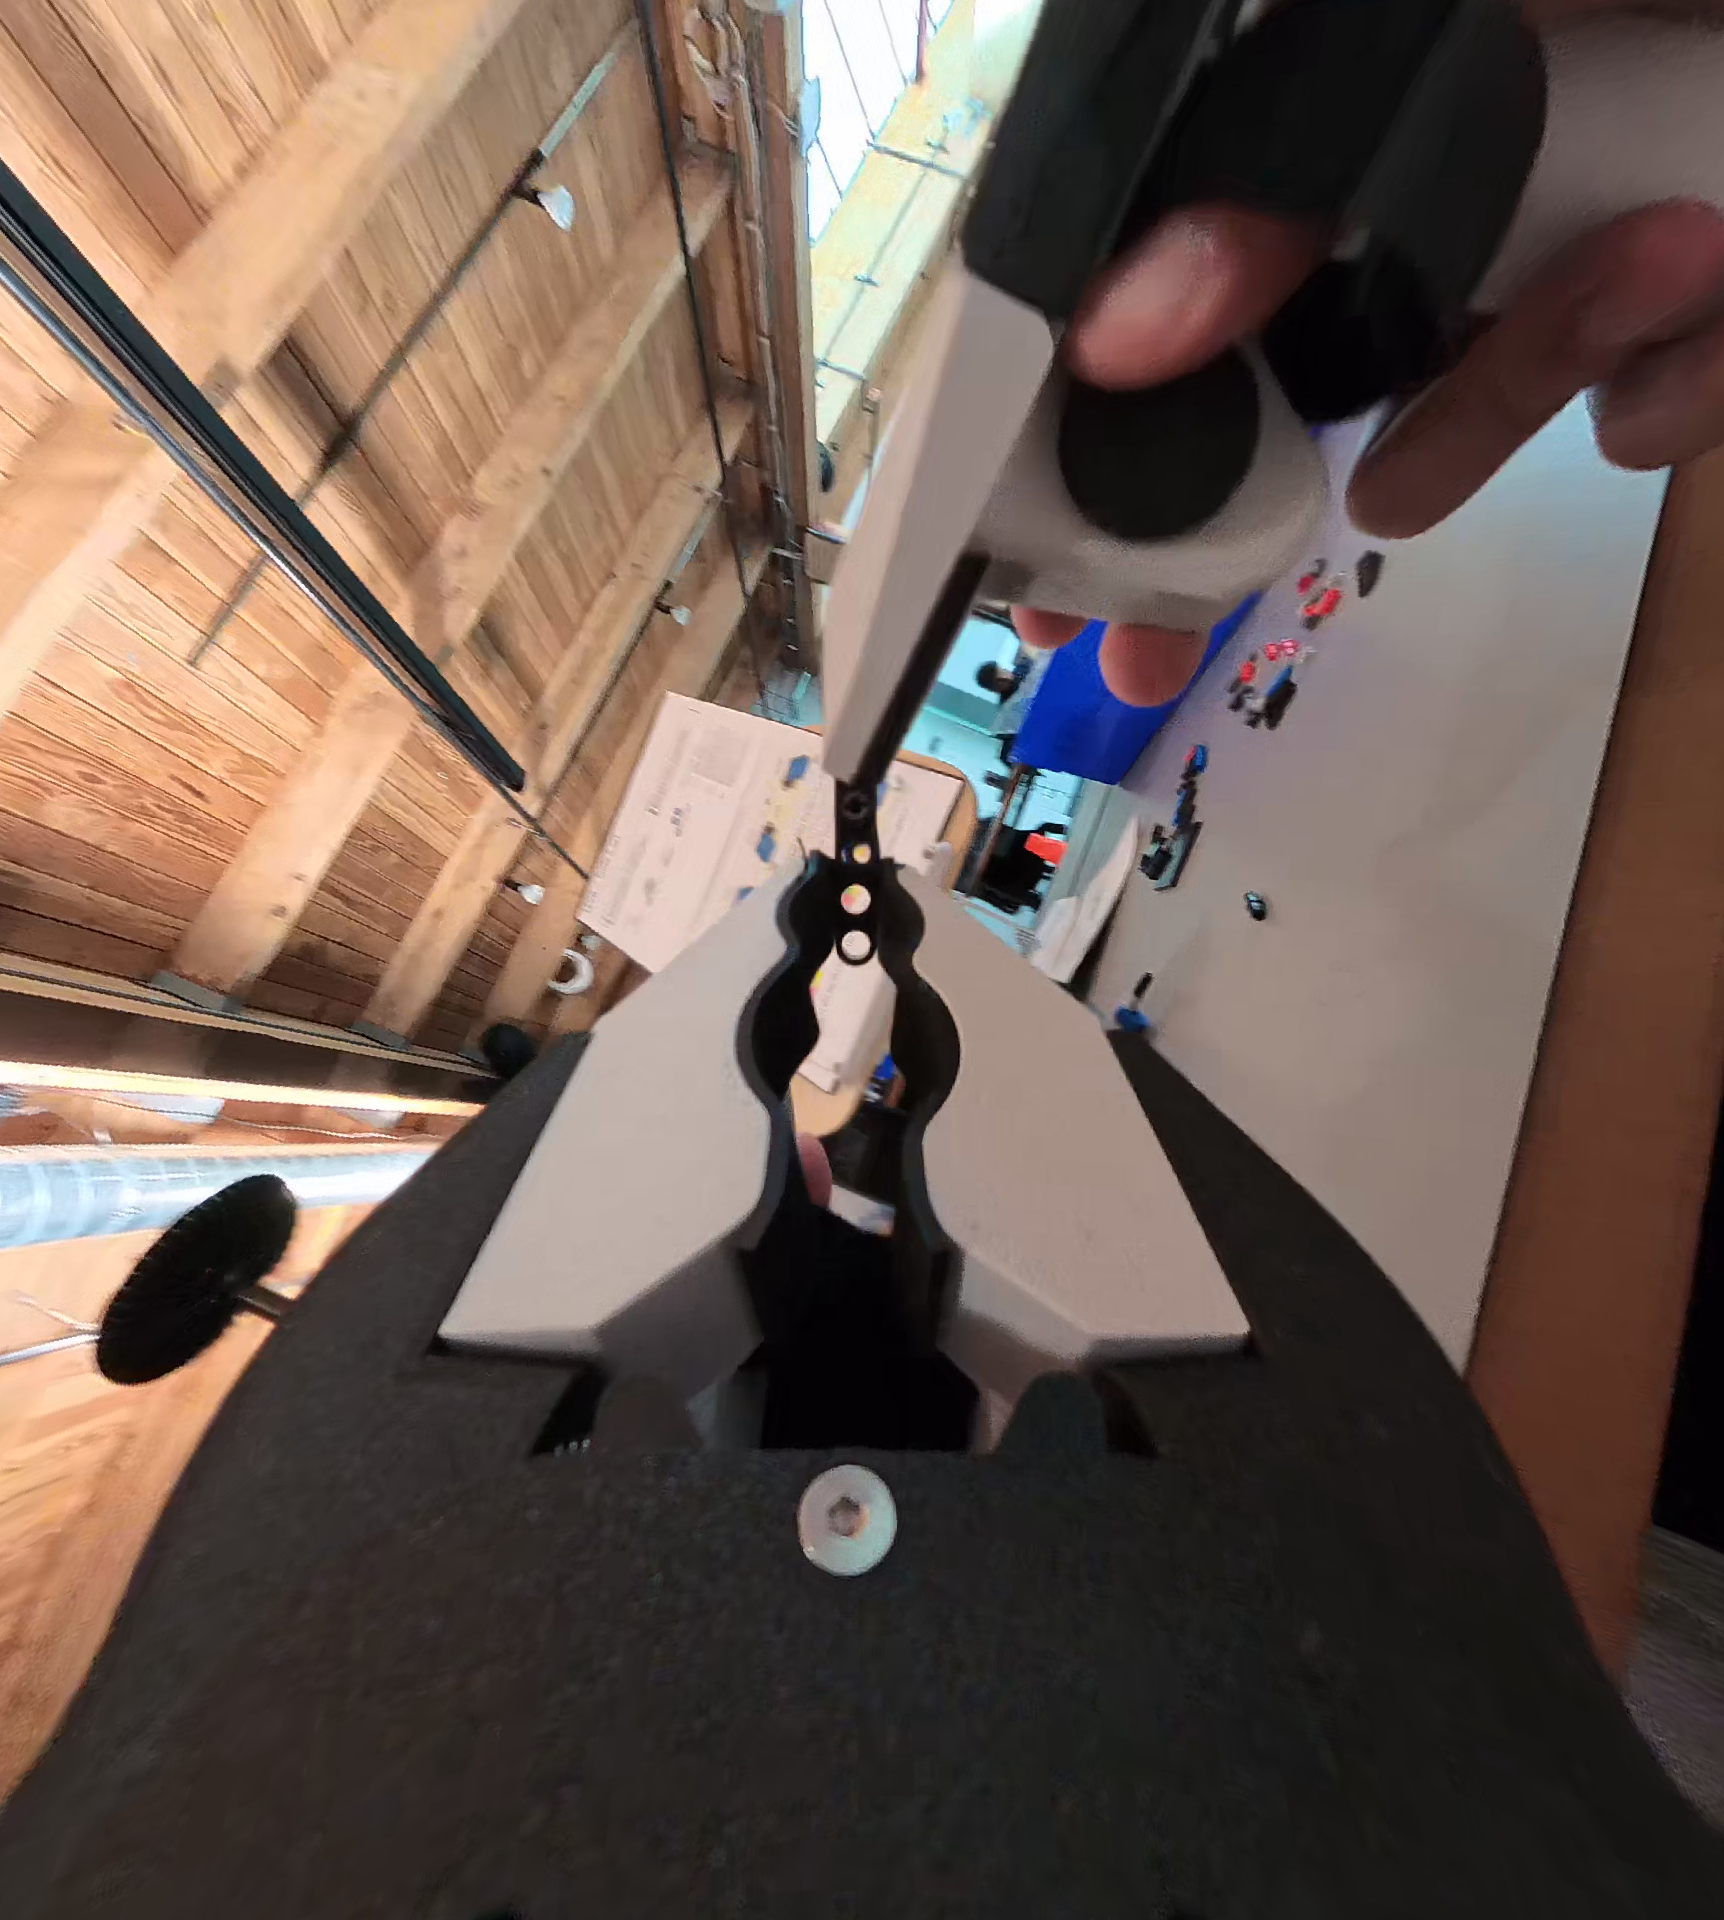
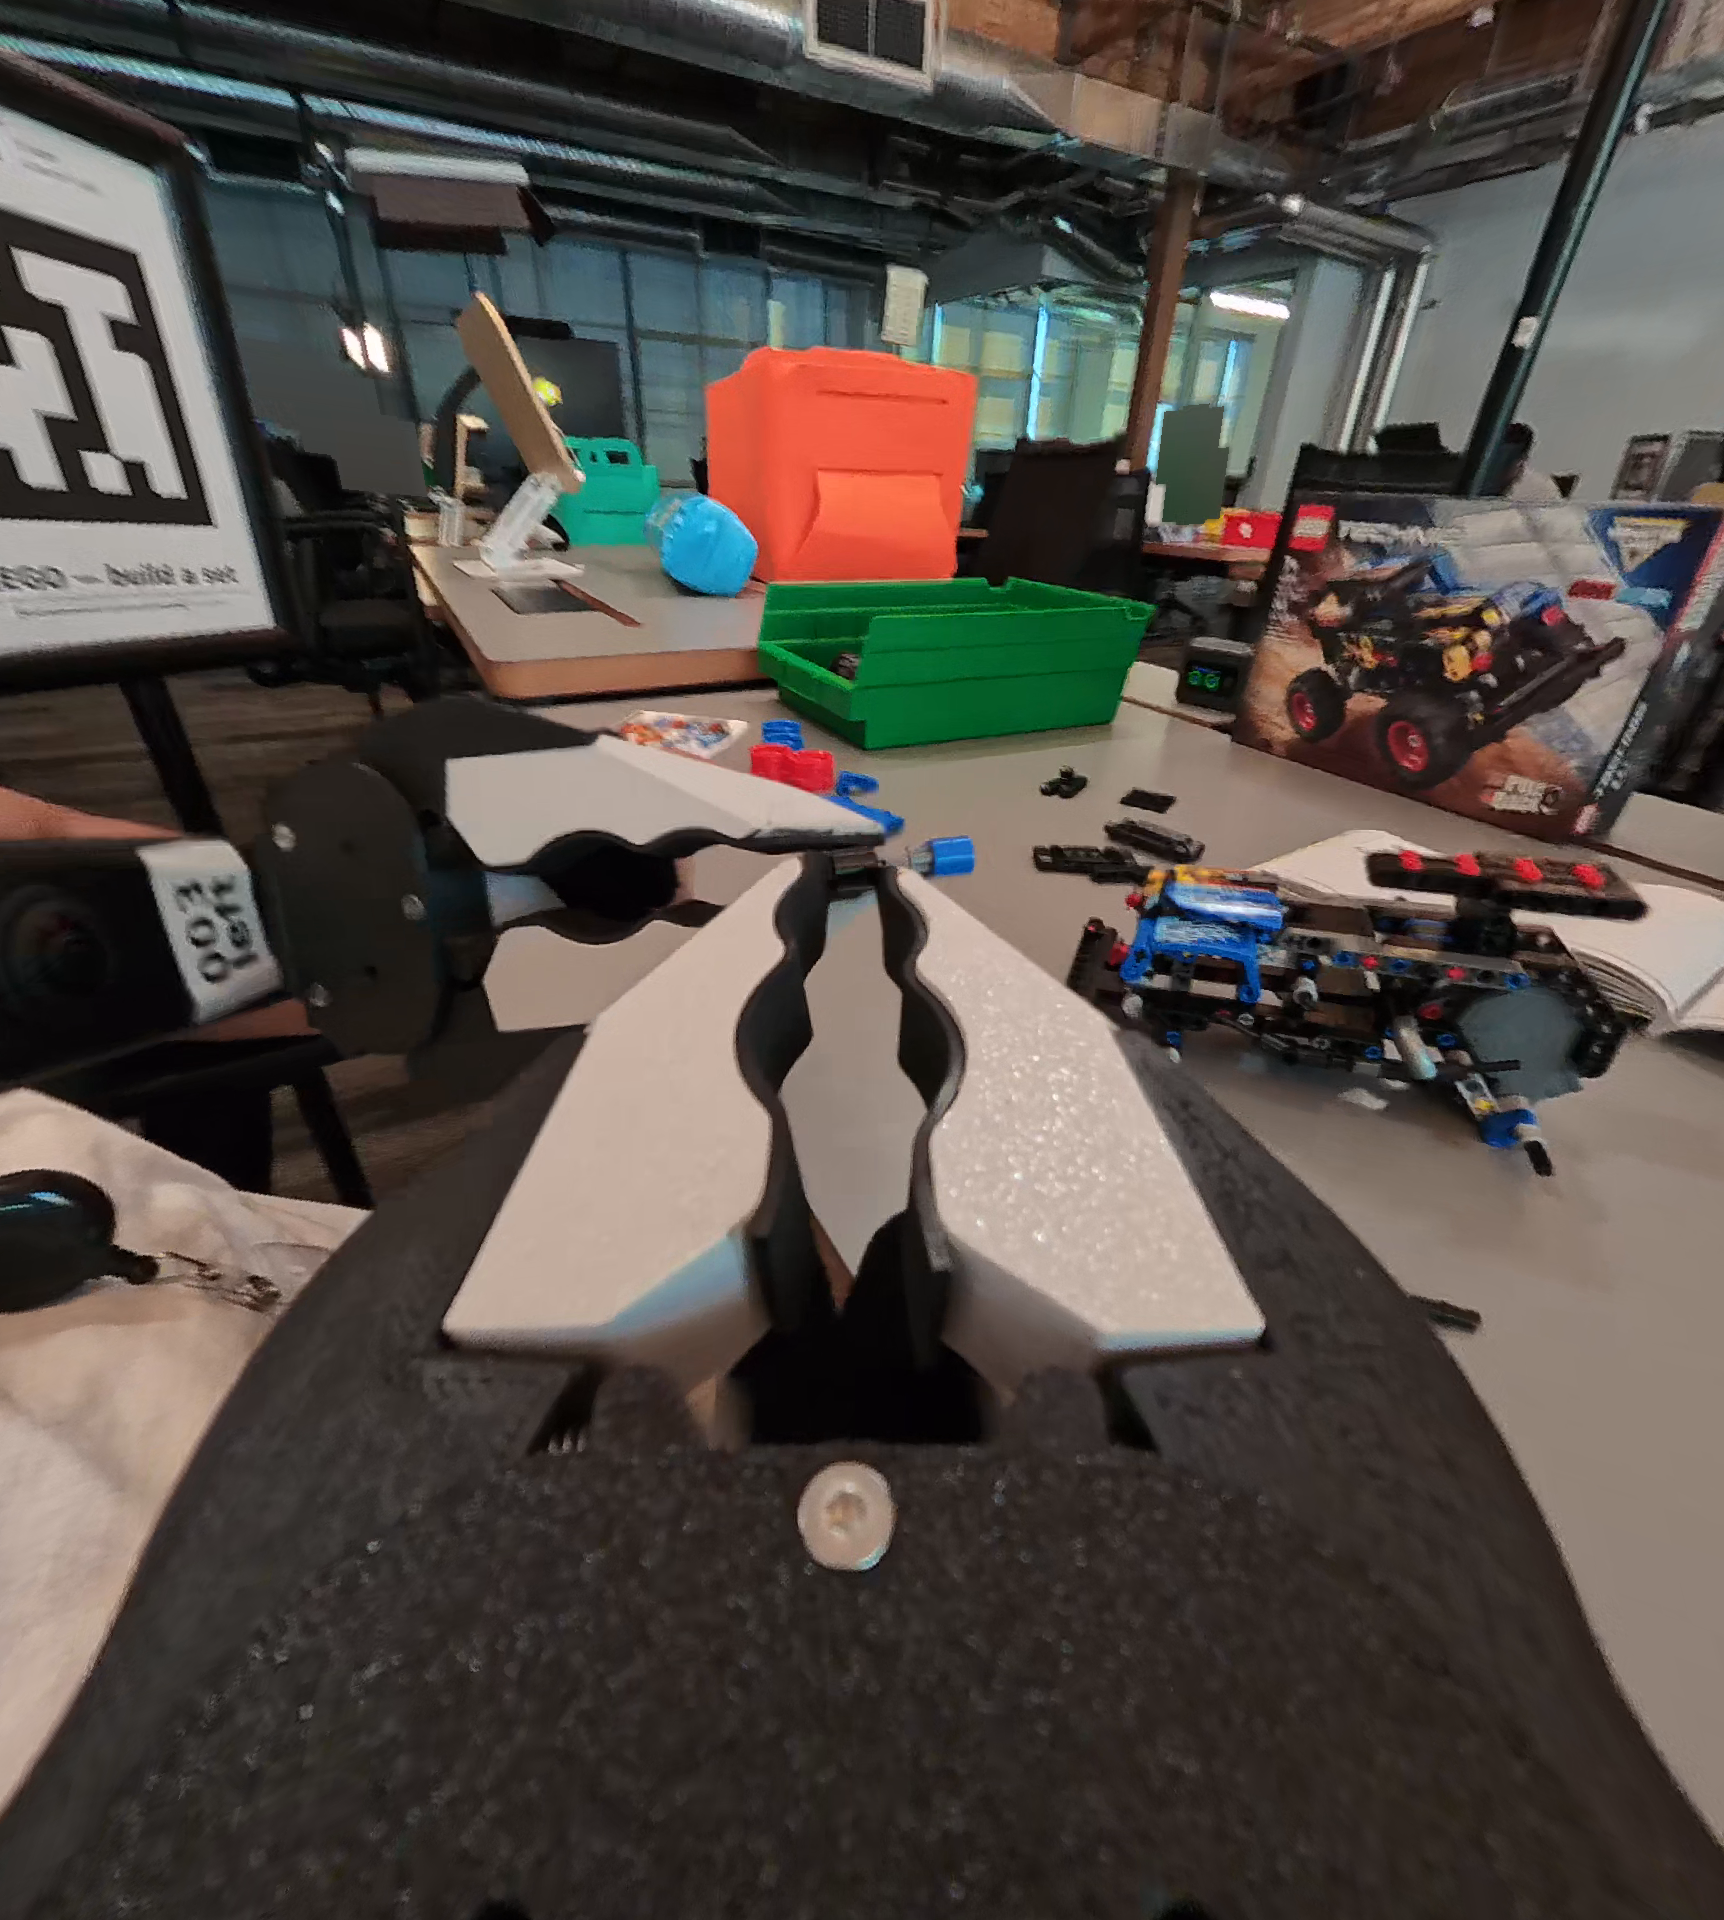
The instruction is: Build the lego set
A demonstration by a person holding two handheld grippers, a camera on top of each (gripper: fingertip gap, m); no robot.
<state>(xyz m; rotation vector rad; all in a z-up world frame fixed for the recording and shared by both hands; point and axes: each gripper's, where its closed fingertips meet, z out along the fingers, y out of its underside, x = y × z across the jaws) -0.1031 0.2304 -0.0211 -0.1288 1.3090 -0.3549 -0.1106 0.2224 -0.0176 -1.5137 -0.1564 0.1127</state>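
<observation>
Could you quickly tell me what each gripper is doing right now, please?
Left gripper: shut on the black holed beam.
Right gripper: shut on the same beam, at its other end.

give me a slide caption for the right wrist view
Both grippers pinch one small black lego piece above the table, half-built truck chassis lying nearby.

chassis on table | booklet behind | bin far left

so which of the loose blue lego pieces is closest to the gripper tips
The blue peg just right of the right gripper tips; the other blue pieces lie farther back, toward the green bin.
</observation>
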